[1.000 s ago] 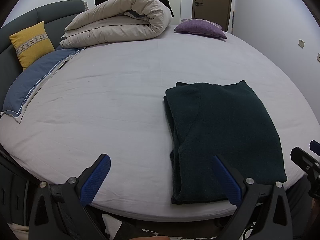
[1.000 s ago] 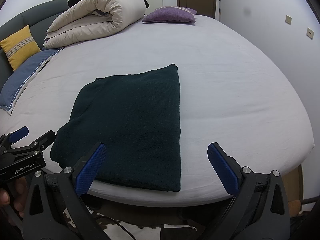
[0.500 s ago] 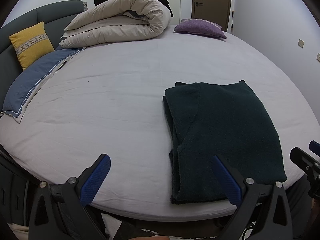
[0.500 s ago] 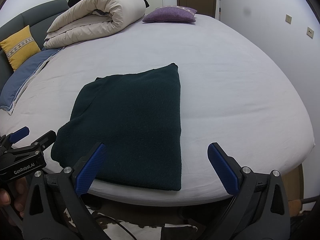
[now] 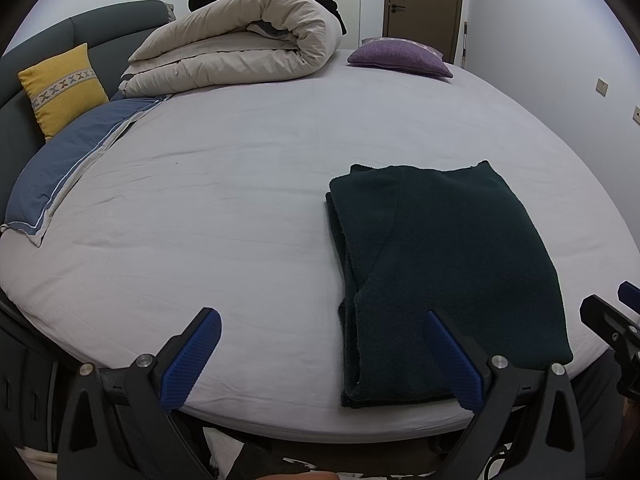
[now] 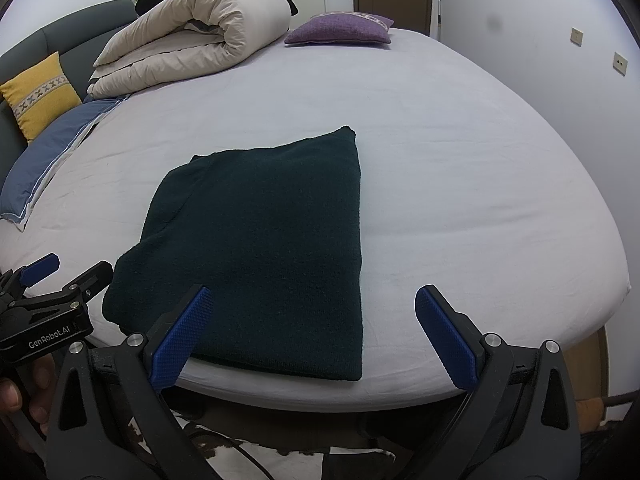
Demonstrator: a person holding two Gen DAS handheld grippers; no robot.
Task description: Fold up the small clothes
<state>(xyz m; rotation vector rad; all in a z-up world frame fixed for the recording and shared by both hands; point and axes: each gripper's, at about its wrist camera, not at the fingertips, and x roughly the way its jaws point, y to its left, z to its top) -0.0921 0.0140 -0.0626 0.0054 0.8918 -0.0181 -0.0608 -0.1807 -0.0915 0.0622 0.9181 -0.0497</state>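
Dark green garment (image 6: 264, 248) folded flat near the front edge of the bed (image 6: 460, 160); left claw (image 5: 320, 356) spread wide, empty; right claw (image 6: 314, 334) spread wide, empty, both short of the bed edge

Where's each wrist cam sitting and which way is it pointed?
Left wrist: at the bed's near edge, facing across it; left gripper open at the bottom, garment to the right, right gripper's tip at the right border.
Right wrist: same edge, further right, same heading; right gripper open, garment centre-left, left gripper and a hand at the left border.
Shared: garment, duvet, purple cushion, yellow cushion, door.
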